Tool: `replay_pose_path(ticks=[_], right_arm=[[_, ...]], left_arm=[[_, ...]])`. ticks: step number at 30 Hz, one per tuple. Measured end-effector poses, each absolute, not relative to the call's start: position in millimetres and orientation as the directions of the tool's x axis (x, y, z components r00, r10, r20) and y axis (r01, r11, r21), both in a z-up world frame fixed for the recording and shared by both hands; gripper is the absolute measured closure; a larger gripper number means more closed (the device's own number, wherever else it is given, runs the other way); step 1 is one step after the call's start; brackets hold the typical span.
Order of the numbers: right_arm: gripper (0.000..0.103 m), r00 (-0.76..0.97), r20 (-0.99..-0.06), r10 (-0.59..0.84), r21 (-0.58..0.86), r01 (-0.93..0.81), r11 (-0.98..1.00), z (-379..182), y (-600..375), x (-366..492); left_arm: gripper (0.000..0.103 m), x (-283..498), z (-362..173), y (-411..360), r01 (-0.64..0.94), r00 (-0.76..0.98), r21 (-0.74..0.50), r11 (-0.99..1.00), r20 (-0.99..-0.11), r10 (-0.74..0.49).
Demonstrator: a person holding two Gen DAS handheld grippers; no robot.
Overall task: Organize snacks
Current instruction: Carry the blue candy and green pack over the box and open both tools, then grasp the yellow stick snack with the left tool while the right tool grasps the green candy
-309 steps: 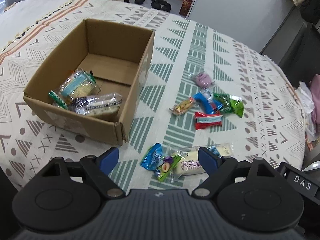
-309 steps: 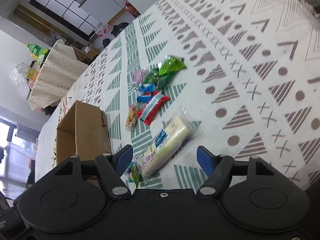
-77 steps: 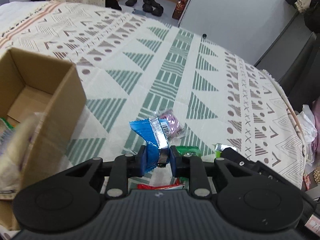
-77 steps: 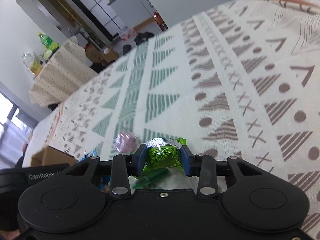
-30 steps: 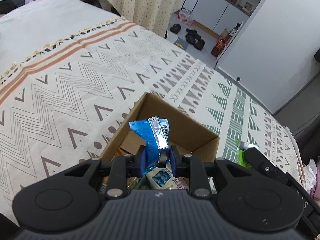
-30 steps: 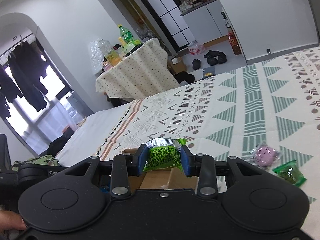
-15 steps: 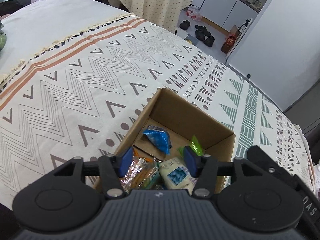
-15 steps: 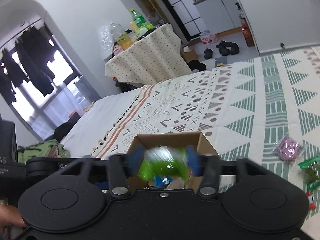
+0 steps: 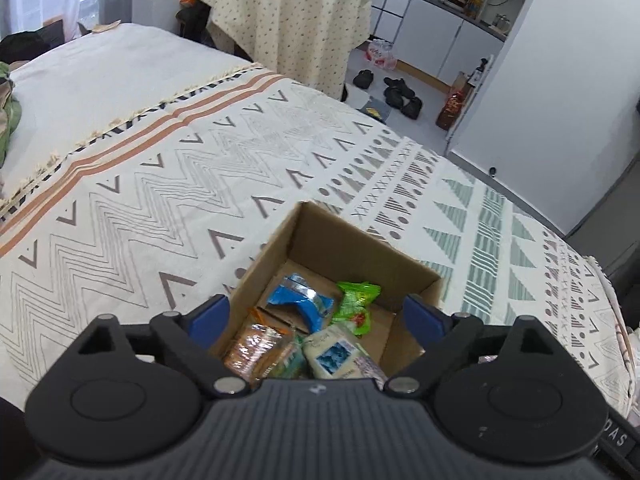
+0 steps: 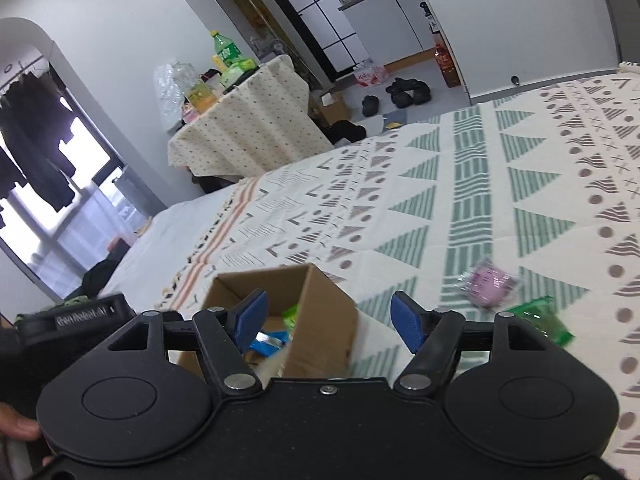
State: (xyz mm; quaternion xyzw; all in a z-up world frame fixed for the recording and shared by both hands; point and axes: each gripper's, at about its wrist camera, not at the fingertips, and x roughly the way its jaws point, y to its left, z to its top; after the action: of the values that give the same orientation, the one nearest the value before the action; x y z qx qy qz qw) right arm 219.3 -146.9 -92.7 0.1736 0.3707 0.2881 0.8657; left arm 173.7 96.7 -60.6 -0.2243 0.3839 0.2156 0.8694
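An open cardboard box stands on the patterned cloth and holds several snack packets. A blue packet and a green packet lie on top inside it. My left gripper hovers above the box, its jaws opening wide with nothing between them. In the right wrist view the same box sits below my right gripper, whose jaws are opening and hold nothing. A pink packet and a green packet lie on the cloth to the right.
The bed's patterned cloth spreads around the box. A small table with a dotted cloth and bottles stands beyond the bed, with shoes on the floor. The left gripper's body and a hand show at the left.
Both grippers opened and let go of their packets: the blue one and the green one dropped into the box. The left gripper drew back a little and opened wider.
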Motion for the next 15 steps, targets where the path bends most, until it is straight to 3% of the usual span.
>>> replay_pose_path(ticks=[10, 15], right_arm=[[0.022, 0.558, -0.559, 0.613, 0.496, -0.368, 0.787, -86, -174, 209], [0.01, 0.567, -0.562, 0.602, 0.492, -0.357, 0.794, -84, -193, 211]], left_arm=[[0.009, 173, -53, 67, -0.531, 0.614, -0.202, 0.823, -0.761, 0.21], [0.009, 175, -51, 49, -0.502, 0.622, -0.238, 0.831, -0.767, 0.157]])
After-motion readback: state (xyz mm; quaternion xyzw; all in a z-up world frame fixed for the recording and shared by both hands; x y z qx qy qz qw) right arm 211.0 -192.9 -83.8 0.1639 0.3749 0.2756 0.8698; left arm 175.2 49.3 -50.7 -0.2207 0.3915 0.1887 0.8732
